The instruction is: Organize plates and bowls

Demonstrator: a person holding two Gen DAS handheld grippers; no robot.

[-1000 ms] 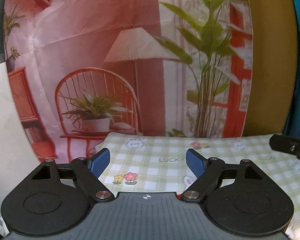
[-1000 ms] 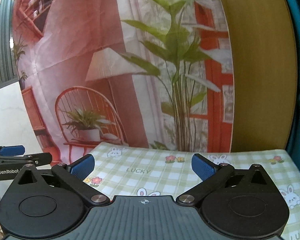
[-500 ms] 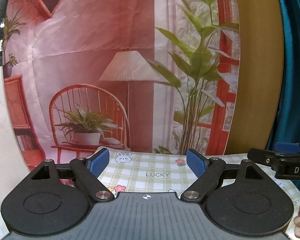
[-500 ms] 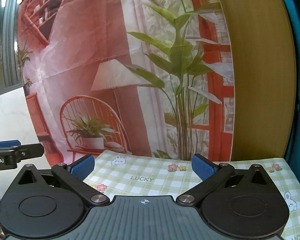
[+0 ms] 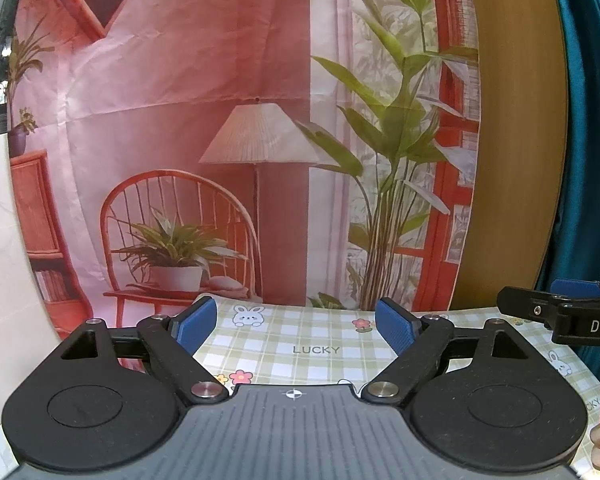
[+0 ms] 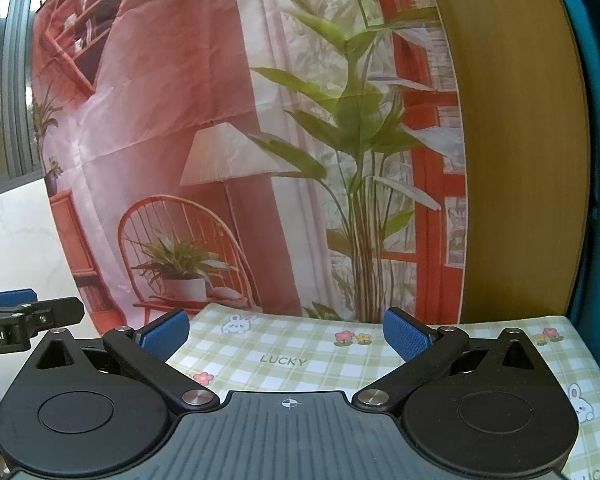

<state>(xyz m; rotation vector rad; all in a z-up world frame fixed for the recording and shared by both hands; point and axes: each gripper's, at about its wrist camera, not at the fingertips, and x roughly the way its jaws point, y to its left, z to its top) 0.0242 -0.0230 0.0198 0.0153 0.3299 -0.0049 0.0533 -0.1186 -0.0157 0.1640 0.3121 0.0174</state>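
Observation:
No plate or bowl shows in either view. My left gripper [image 5: 296, 326] is open and empty, its blue pads wide apart above the green checked tablecloth [image 5: 312, 356]. My right gripper [image 6: 286, 334] is also open and empty over the same cloth [image 6: 284, 360]. The right gripper's finger shows at the right edge of the left wrist view [image 5: 556, 312]. The left gripper's finger shows at the left edge of the right wrist view [image 6: 32, 316]. Both point level toward the back wall.
A printed pink backdrop [image 5: 220, 120] with a chair, lamp and plants hangs behind the table. A wooden panel [image 5: 516, 140] and a teal curtain [image 5: 592, 120] stand at the right. A white marble wall [image 5: 0, 260] is at the left.
Both grippers have tilted upward, so less tablecloth and more backdrop shows. The right gripper's finger has come further into the left wrist view. Both stay open.

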